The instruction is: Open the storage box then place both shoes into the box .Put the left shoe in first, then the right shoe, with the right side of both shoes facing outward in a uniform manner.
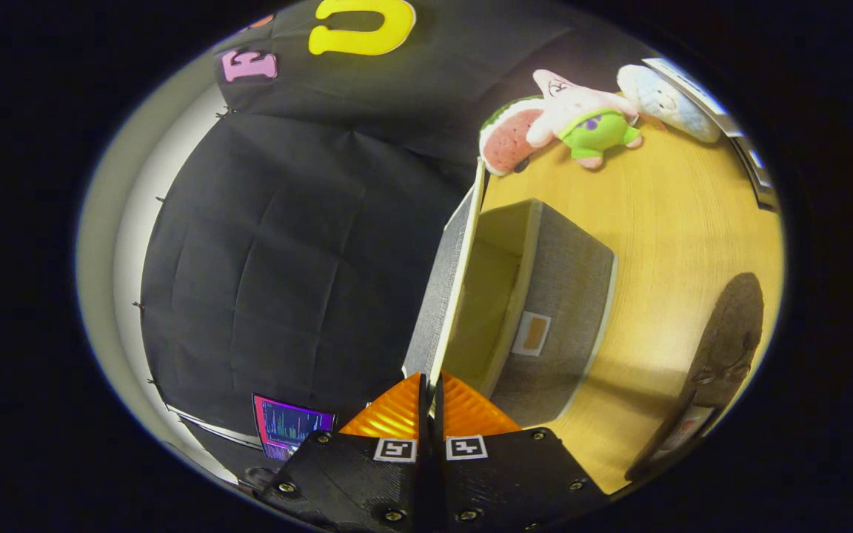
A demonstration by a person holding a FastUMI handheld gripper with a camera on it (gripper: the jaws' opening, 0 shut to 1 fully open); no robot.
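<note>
Now the claw (pixel 431 396) is pinching the free edge of the grey fabric box's cream-lined lid (pixel 450 281), raised at 12 o'clock. The open grey storage box (pixel 563 311) sits at 1 o'clock; a dark shoe (pixel 723 355) lies at 3 o'clock on the wooden table (pixel 663 215). Risk: the thin lid slipping out and falling shut.

Grey storage box (pixel 545 311) open, lid (pixel 445 281) raised upright, dark shoe (pixel 723 355) well apart beside it.
</note>
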